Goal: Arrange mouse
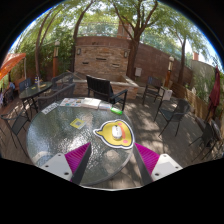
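Resting on a yellow, irregularly shaped mouse mat (pixel 114 133) on the round glass worktop (pixel 50 140), a small white computer mouse (pixel 117 131) lies just ahead of the open, empty magenta-padded fingers (pixel 112 158), brick wall (pixel 100 55) beyond.

One round glass table (pixel 60 140) stands closest, and on it sits one yellow-edged mouse pad (pixel 116 134) carrying one white mouse (pixel 117 131). At about ten o'clock from that pad lies one small yellow note (pixel 78 124).

One gripper (pixel 113 160) reaches over the near rim, with two fingers (pixel 76 156), each bearing one magenta pad, spread apart with nothing between them.

I count one dark bench (pixel 104 91) at twelve o'clock beyond the table, and one brick wall (pixel 104 55) behind it. Chairs stand around; their number I cannot tell.
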### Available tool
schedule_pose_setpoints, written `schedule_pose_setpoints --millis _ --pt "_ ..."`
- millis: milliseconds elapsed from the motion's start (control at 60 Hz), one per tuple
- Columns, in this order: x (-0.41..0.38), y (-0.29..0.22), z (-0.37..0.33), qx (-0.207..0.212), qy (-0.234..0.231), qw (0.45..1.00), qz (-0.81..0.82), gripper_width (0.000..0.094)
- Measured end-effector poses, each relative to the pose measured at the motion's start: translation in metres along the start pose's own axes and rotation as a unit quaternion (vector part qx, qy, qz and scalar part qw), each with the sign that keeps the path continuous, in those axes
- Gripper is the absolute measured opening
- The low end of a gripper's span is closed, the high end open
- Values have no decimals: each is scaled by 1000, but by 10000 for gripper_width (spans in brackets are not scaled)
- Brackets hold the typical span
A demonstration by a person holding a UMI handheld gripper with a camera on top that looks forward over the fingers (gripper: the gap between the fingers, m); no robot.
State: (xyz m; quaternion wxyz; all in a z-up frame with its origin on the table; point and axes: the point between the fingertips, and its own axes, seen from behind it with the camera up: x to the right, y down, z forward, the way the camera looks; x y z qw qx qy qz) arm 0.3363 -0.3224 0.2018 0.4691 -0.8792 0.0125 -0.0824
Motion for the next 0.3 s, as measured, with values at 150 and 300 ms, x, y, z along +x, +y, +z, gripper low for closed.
schedule_pose_setpoints --millis 150,300 --pt "0 11 -16 -1 0 1000 4 854" --pt "-3 9 -22 4 -2 1000 -6 851"
